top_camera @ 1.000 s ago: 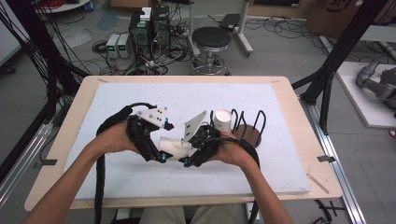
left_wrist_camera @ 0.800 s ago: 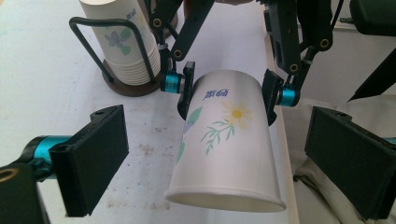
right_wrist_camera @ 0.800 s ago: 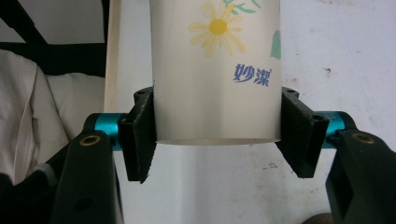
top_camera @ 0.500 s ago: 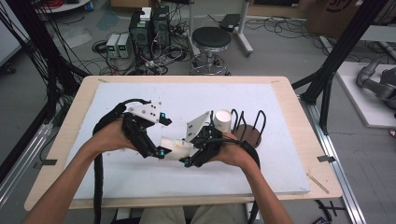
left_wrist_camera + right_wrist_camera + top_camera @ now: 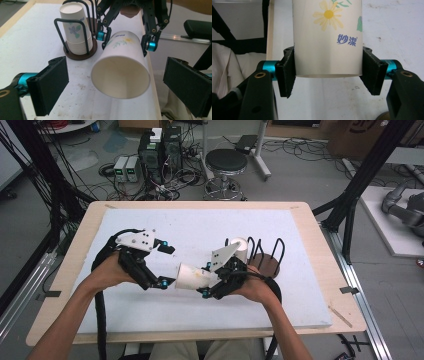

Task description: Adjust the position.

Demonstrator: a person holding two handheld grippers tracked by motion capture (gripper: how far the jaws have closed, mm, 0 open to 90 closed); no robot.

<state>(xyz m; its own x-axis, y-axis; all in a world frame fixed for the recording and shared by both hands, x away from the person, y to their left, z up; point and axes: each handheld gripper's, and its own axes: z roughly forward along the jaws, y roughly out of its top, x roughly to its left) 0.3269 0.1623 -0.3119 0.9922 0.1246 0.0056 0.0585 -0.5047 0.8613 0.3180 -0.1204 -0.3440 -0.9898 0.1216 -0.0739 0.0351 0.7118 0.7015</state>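
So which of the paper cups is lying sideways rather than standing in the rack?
The single paper cup clamped at its base by the right gripper, open mouth toward the left gripper. The other cups are stacked upright in the wire rack.

Even, diffuse indoor light falls from above, leaving only faint, soft shadows on the white foam-covered table top [image 5: 210, 227]. The high view is soft and slightly grainy, with straight frame bars bending near its edges. In the left gripper view the open-mouthed white paper cup with a flower print [image 5: 121, 72] is sharp, and the near black jaws blur slightly. The right gripper view is crisp, without glare.
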